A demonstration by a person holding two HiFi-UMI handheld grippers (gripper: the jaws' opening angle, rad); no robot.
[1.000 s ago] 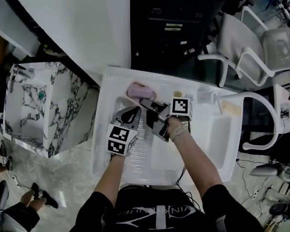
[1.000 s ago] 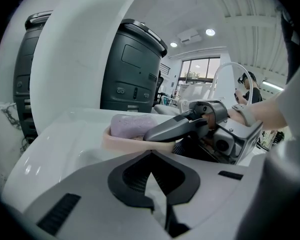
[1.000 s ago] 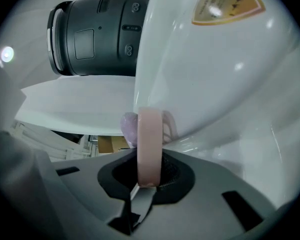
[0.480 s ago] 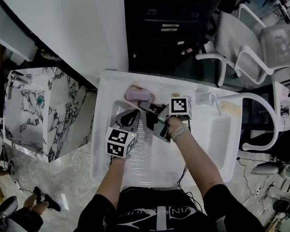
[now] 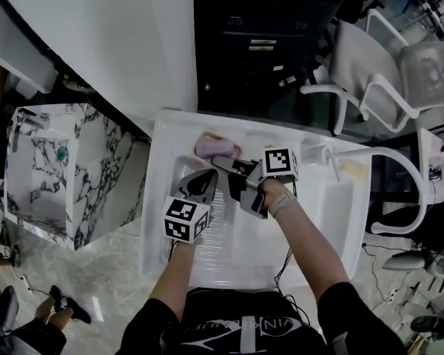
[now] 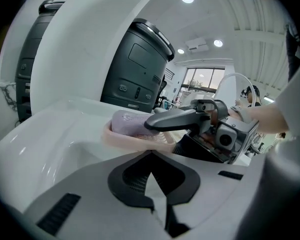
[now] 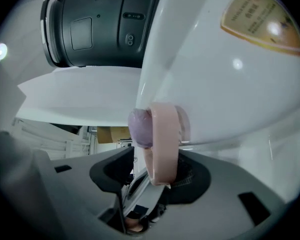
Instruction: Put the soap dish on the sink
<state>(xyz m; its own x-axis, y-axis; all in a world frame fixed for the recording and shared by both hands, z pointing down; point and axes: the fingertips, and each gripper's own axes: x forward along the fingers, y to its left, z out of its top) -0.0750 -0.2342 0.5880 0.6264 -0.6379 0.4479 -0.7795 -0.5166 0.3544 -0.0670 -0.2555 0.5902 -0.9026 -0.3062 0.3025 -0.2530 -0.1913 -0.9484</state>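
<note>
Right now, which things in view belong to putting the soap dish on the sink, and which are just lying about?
Job: soap dish with soap bar, on the sink rim; right gripper, jaws have just been opening, dish between them; left gripper, shut.
Lying about: white chairs; marbled basin; black cabinet.

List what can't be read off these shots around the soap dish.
Right gripper view: the soap dish stands edge-on between the right hand-held gripper's jaws, which have just been opening; any pad contact sits behind the dish.
Right gripper view: sticker print too small.
Left gripper view: lettering on the soap too blurred.
Head view: the person's arms cover much of the sink basin.
</note>
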